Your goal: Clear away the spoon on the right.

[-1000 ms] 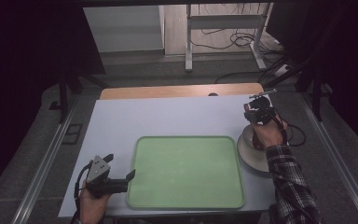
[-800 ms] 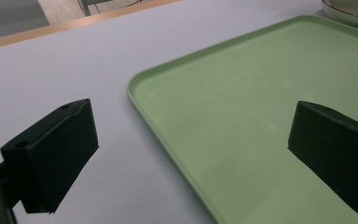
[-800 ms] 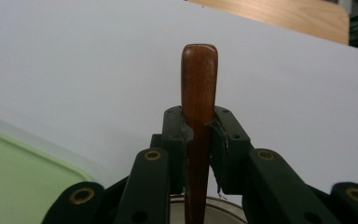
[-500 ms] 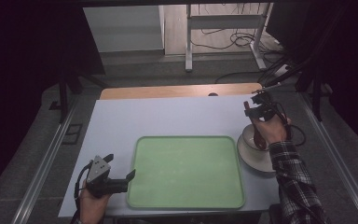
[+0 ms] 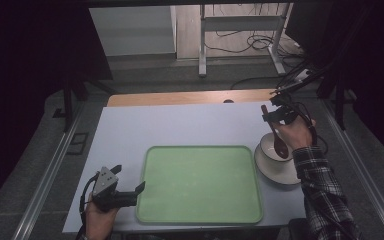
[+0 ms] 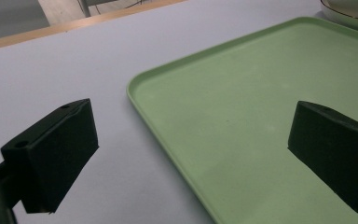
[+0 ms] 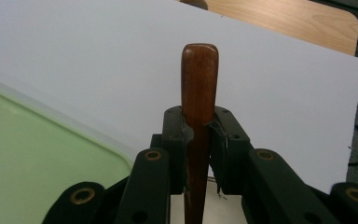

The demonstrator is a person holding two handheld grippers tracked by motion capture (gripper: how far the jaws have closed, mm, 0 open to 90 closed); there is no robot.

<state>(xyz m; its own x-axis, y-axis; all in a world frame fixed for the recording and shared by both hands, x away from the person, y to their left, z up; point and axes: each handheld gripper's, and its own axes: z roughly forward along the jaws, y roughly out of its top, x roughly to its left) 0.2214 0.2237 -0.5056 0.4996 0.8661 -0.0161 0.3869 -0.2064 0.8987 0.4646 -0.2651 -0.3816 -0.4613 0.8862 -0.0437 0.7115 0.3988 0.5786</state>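
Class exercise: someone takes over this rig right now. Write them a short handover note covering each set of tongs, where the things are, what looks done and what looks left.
Right tongs: shut on the wooden spoon, gripped on its handle; the spoon's head hangs over the white bowl.
Left tongs: open, holding nothing, at the left edge of the green tray.
Bowl sits on a white plate, right of the tray, on the white table.
Done: spoon grasped and raised.
Left: probably setting the spoon down, perhaps on the tray; bowl and plate not yet touched.
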